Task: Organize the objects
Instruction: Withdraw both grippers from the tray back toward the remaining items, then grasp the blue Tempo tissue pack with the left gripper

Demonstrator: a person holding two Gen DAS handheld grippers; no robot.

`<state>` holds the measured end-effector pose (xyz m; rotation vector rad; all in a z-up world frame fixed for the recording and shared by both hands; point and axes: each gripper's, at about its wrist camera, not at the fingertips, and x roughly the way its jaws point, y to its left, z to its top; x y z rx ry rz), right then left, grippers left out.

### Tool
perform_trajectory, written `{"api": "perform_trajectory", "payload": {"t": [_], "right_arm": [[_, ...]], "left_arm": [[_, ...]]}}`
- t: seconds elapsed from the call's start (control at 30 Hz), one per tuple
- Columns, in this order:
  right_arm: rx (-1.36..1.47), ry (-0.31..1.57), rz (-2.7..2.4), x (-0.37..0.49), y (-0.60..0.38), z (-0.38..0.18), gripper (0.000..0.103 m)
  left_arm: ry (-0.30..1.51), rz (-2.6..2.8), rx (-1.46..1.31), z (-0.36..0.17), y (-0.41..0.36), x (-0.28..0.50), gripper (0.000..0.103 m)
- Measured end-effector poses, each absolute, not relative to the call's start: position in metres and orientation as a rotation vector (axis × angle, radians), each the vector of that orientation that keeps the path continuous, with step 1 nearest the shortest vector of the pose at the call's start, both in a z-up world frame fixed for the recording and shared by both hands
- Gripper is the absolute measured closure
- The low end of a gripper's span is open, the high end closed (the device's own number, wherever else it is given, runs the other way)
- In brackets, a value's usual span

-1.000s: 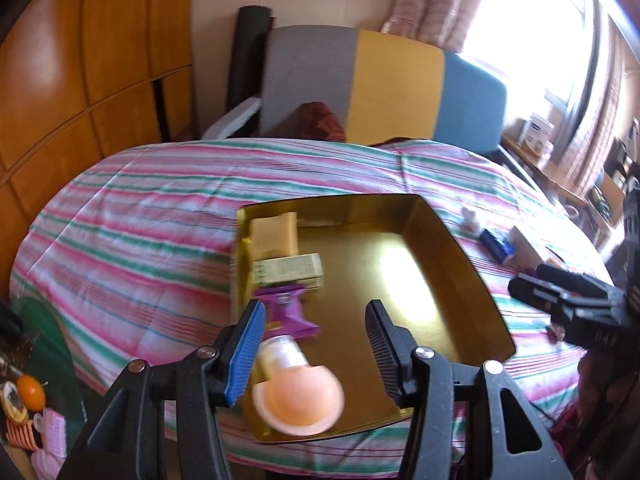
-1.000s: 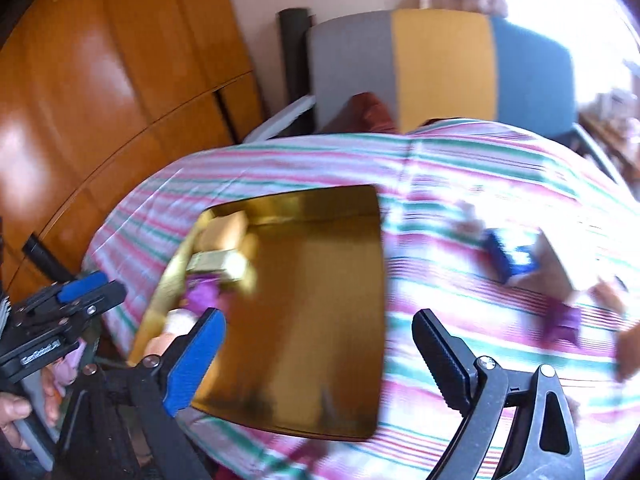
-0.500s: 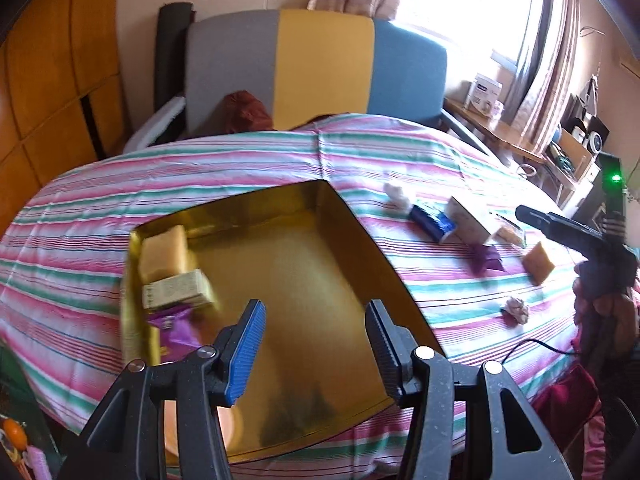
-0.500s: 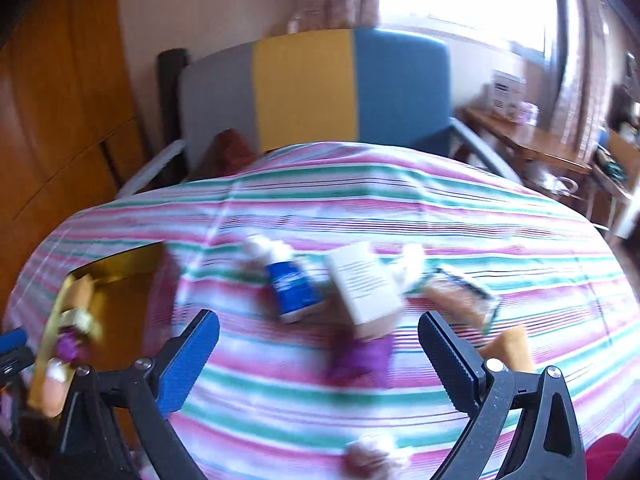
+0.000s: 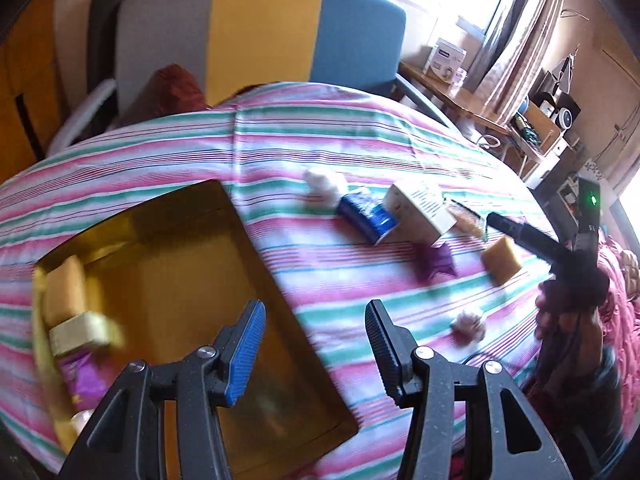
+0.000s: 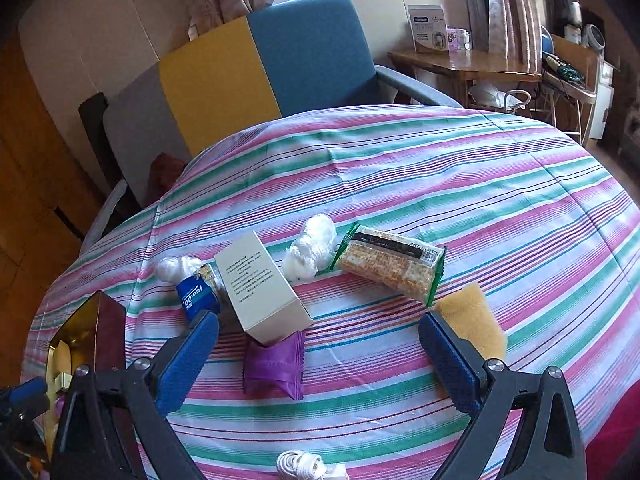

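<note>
Beside the white box (image 6: 262, 286), a purple packet (image 6: 275, 364) touches its end.

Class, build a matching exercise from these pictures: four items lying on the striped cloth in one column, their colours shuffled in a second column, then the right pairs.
Things:
1. sponge
2. tissue pack
3. sachet
4. cardboard box

Colours:
A. purple
B. white
C. yellow
D. blue

Pairs: 1-C, 2-D, 3-A, 4-B
</note>
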<state>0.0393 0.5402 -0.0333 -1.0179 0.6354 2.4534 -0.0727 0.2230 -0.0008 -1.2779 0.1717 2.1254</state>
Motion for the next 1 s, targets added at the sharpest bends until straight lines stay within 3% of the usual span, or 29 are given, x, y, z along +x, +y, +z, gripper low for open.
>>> {"api": "perform_trajectory", "payload": {"t": [0.43,1.0], "right_arm": [[-0.952,0.813,2.429,0.05,0.56,-0.032,0.001],[-0.961,0.955,2.435,0.049,0.57,-0.037,0.001]], "left_arm": [[0.039,2.023,-1.558,-0.061,0.343,-0.146,0.05],[0.021,2.096,-1.68,-0.107,0.411,-0.189,0.046]]}}
